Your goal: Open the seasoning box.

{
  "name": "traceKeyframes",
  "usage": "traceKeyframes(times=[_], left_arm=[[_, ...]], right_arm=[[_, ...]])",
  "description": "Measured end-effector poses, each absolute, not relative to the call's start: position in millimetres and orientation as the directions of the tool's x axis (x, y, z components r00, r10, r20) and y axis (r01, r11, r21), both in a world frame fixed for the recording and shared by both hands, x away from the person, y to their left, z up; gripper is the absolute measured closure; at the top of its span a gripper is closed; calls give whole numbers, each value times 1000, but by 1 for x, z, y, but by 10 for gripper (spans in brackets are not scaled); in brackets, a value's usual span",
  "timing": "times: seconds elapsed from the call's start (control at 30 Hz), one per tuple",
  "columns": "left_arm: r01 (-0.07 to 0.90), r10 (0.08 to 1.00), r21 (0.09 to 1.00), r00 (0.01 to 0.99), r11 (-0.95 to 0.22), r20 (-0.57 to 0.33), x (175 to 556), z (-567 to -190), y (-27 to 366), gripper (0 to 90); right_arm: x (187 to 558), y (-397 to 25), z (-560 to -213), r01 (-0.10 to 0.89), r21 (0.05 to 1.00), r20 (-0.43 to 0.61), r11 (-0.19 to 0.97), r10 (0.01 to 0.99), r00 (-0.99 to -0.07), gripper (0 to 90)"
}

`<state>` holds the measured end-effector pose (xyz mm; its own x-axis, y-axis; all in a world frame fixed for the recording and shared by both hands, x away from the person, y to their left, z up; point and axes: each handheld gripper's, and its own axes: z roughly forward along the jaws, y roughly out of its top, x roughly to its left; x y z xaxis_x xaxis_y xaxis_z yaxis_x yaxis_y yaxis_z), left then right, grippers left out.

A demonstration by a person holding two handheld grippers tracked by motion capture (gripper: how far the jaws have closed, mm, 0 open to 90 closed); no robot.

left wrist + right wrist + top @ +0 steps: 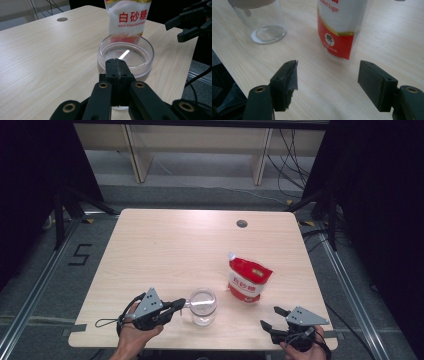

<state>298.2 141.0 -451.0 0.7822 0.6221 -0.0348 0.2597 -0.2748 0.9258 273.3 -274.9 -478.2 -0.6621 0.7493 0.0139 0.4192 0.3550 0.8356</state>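
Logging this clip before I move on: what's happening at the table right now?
A person works at a wooden table with a gripper in each hand. The left gripper has its jaws shut at the near side of a clear glass jar; whether something is pinched between them I cannot tell. The jar looks nearly empty, with a little white at the bottom. The right gripper, jaws open, points toward a red-and-white bag of white granulated sugar standing just beyond the jar, not touching it.
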Motion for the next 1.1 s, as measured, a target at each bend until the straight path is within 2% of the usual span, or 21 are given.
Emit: traceKeyframes(times=[0.03,0.1,0.27,0.3,0.33,0.53,0.57,0.6,0.63,0.7,0.87,0.9,1.1], left_arm=[[258,623,929,781,-265,-39,299,-452,140,894],[268,636,928,770,-258,-46,301,-451,140,894],[247,634,934,773,-258,-29,304,-454,139,894],[247,635,935,772,-254,-32,304,-454,139,893],[249,638,932,770,-262,-26,304,-454,139,894],[252,633,932,773,-262,-31,303,-456,135,893],[248,632,932,774,-264,-26,303,-456,135,894],[235,629,932,777,-277,-9,304,-456,136,893],[236,629,931,778,-277,-10,304,-456,137,893],[241,632,933,774,-268,-18,303,-456,138,893],[237,632,935,775,-265,-17,304,-457,139,893],[238,631,934,775,-265,-18,304,-457,139,893],[241,633,935,774,-262,-22,304,-457,139,893]], right_arm=[[269,-272,-477,456,824,41,337,766,-641,336],[272,-272,-477,413,837,8,359,747,-664,340],[273,-265,-477,414,841,21,348,745,-667,321],[274,-265,-477,398,843,-3,362,743,-670,320],[273,-263,-477,413,842,21,347,744,-668,320],[274,-258,-477,397,843,8,364,729,-685,331],[271,-255,-475,430,835,42,343,740,-671,341],[272,-254,-476,417,843,39,340,734,-678,347],[275,-252,-476,381,853,12,358,715,-699,377],[275,-251,-475,369,855,1,366,709,-706,397],[273,-236,-471,383,858,53,342,684,-728,517],[277,-235,-471,342,867,17,362,665,-746,538],[279,-216,-467,291,880,-13,376,630,-777,662]])
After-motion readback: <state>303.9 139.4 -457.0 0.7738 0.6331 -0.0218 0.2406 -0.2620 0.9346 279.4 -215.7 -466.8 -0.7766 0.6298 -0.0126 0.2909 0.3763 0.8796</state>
